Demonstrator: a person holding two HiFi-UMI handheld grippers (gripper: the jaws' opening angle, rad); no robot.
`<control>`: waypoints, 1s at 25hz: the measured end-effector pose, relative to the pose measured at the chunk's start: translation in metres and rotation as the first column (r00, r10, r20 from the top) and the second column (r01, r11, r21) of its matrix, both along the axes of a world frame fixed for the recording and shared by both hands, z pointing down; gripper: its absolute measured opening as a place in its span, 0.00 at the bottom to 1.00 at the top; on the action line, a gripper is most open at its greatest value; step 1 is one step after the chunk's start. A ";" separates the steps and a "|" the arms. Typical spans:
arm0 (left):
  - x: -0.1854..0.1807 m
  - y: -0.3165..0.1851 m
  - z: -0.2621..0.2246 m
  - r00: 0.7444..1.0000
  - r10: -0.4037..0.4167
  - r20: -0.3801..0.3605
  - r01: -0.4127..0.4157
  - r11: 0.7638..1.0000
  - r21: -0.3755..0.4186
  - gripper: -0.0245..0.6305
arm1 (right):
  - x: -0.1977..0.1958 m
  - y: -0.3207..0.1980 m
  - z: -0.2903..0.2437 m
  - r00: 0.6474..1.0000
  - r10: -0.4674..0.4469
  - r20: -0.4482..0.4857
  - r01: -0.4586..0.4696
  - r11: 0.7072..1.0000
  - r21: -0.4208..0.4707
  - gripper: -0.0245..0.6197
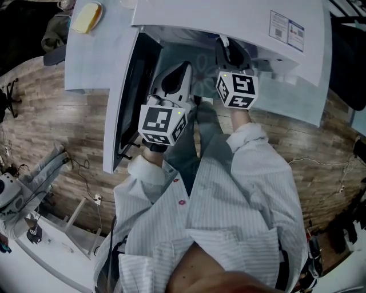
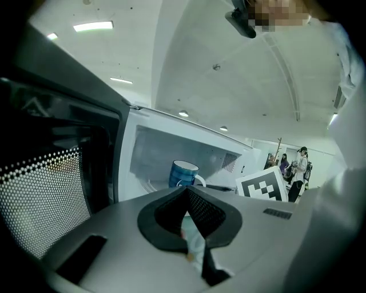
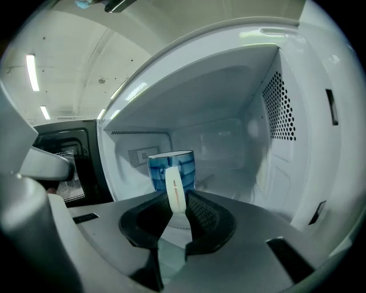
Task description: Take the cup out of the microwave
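A blue-patterned cup [image 3: 157, 167] with a white handle [image 3: 174, 191] stands upright inside the white microwave [image 3: 269, 171], left of the middle of its floor. My right gripper [image 3: 174, 201] reaches into the cavity, and its black pads press on the handle from both sides. In the head view the right gripper [image 1: 222, 43] is inside the microwave [image 1: 229, 17] and the cup is hidden. My left gripper [image 2: 186, 191] hangs shut and holds nothing, just outside the opening beside the open door [image 2: 51, 189]. From there the cup [image 2: 182, 173] shows further in. The left gripper [image 1: 182, 71] sits right of the door [image 1: 123, 103].
The microwave stands on a white table [image 1: 91, 63] over a wooden floor. A plate with a yellow item [image 1: 87, 17] lies at the table's far left. The open door swings out on the left. People [image 2: 300, 171] stand far off in the room.
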State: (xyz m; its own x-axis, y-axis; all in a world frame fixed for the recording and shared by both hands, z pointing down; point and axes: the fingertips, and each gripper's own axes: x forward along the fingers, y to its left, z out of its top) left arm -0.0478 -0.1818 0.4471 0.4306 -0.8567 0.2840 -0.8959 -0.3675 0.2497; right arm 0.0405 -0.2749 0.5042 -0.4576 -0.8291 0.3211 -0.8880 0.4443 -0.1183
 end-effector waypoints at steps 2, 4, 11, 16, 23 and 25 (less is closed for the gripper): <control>0.000 0.000 0.001 1.000 -0.003 0.000 0.003 1.000 -0.002 0.05 | 0.003 0.001 -0.001 1.000 0.012 0.014 -0.012 1.000 -0.001 0.17; 0.000 0.000 0.000 1.000 -0.007 -0.002 0.007 1.000 -0.003 0.05 | 0.005 0.003 -0.001 1.000 0.021 0.023 -0.021 1.000 -0.002 0.17; 0.002 -0.001 -0.010 1.000 -0.010 -0.005 0.010 1.000 0.017 0.05 | 0.010 0.011 -0.009 0.996 0.054 0.076 -0.053 0.998 -0.020 0.17; 0.005 -0.003 -0.018 1.000 -0.011 -0.009 0.011 0.999 0.032 0.05 | 0.017 0.013 -0.017 0.989 0.083 0.123 -0.079 0.996 -0.034 0.17; 0.012 -0.005 -0.026 1.000 0.003 -0.016 -0.003 0.999 0.047 0.05 | 0.024 0.019 -0.027 0.986 0.097 0.136 -0.093 0.995 -0.037 0.16; 0.014 -0.006 -0.029 1.000 0.007 -0.018 -0.006 0.999 0.051 0.05 | 0.027 0.022 -0.029 0.985 0.102 0.137 -0.097 0.994 -0.041 0.15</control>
